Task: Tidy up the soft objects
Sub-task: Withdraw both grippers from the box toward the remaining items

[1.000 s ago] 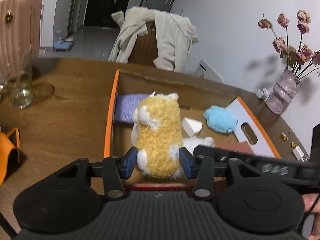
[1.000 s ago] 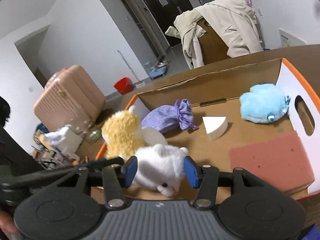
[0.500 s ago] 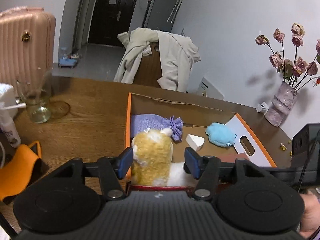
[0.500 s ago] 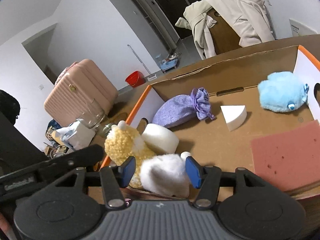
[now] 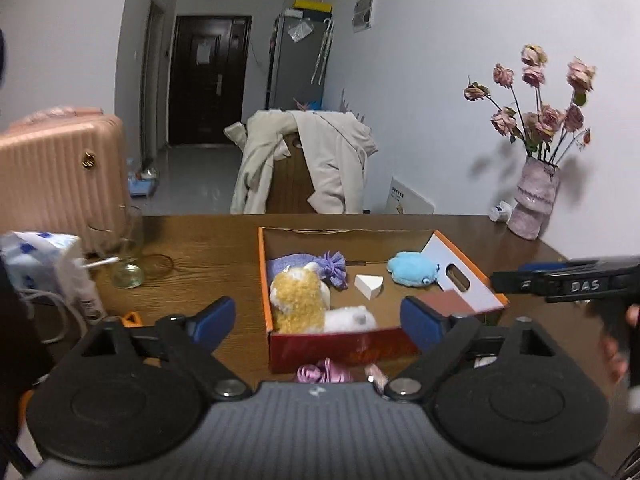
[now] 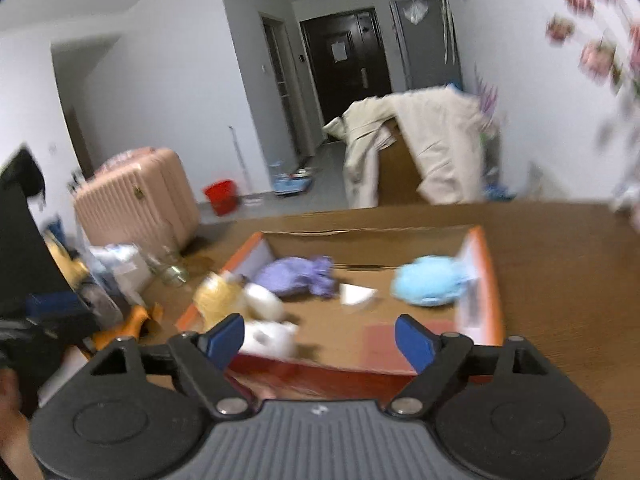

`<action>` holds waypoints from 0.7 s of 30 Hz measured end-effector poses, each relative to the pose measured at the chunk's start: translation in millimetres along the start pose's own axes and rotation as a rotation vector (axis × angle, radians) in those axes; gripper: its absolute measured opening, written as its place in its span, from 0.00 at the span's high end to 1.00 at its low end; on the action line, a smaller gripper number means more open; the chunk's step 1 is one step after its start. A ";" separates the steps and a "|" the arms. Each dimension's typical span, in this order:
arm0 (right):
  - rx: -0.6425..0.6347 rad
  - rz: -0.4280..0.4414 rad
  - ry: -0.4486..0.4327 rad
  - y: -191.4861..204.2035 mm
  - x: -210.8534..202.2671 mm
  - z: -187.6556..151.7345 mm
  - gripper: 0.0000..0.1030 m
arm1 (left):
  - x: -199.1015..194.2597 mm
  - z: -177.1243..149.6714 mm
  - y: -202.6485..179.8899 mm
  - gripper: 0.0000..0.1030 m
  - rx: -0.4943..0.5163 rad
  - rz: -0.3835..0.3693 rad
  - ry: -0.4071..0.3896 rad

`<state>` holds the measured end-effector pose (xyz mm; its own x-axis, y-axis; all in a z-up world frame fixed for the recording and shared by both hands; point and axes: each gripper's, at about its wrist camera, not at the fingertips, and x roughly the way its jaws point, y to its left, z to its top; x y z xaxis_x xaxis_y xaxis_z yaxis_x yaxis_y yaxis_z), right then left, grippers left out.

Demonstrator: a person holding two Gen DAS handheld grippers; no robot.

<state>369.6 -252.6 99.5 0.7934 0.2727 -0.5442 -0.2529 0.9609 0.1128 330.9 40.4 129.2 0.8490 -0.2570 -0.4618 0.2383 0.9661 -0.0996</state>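
- Both tongs empty: left gripper [image 5: 316, 318] and right gripper [image 6: 319, 336] have jaws spreading wide, nothing between the pads; each hangs on the near side of the box, aimed down at it.
- Soft things sit inside the cardboard box [image 5: 344, 346], orange-rimmed, on the wooden table [image 5: 208, 248].
- Near-left corner: yellow plush [image 5: 298, 300] with white plush [image 5: 352, 318] just beside it on its right, the two touching.
- Far-left: purple drawstring pouch [image 5: 308, 264]. Middle: white foam wedge [image 5: 369, 285]. Far-right: blue plush [image 5: 412, 273]. Near-right floor: pink sponge sheet [image 6: 404, 340].
- Progress, as I read it: most items already boxed. A pink fabric bundle [image 5: 324, 372] lies on the table outside the near wall, likely the next pick; little else loose in sight.
- Surroundings: glass jar [image 5: 128, 270] left on the table, vase of dried roses [image 5: 534, 204] far right, coat-draped chair [image 5: 308, 168] beyond, pink suitcase [image 5: 60, 176] far left.
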 end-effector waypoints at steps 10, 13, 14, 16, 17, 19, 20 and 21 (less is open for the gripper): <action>-0.085 -0.050 -0.191 20.5 -98.7 -41.1 0.11 | -72.7 -36.5 -42.6 0.00 0.025 0.073 -0.168; -0.079 -0.054 -0.258 23.6 -122.7 -57.3 0.06 | -93.8 -49.5 -50.0 0.00 0.004 0.081 -0.246; -0.076 -0.061 -0.271 24.9 -127.7 -62.7 0.04 | -99.3 -53.9 -52.3 0.00 -0.001 0.085 -0.260; -0.076 -0.075 -0.298 27.2 -141.1 -76.6 0.03 | -111.1 -64.6 -58.3 0.00 0.012 0.101 -0.267; -0.077 -0.079 -0.307 28.6 -146.2 -83.2 0.03 | -117.3 -70.7 -61.6 0.00 0.019 0.107 -0.276; -0.076 -0.087 -0.317 31.8 -157.5 -97.2 0.02 | -128.3 -83.5 -66.3 0.00 0.027 0.121 -0.287; -0.077 -0.087 -0.324 34.1 -162.6 -106.0 0.02 | -133.0 -91.3 -69.0 0.00 0.032 0.126 -0.289; -0.077 -0.088 -0.327 36.3 -167.2 -114.5 0.01 | -136.7 -98.1 -70.4 0.00 0.031 0.131 -0.288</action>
<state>164.4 -268.8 99.4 0.9462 0.2020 -0.2526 -0.2069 0.9783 0.0071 151.8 10.0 112.9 0.9709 -0.1314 -0.2001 0.1285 0.9913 -0.0271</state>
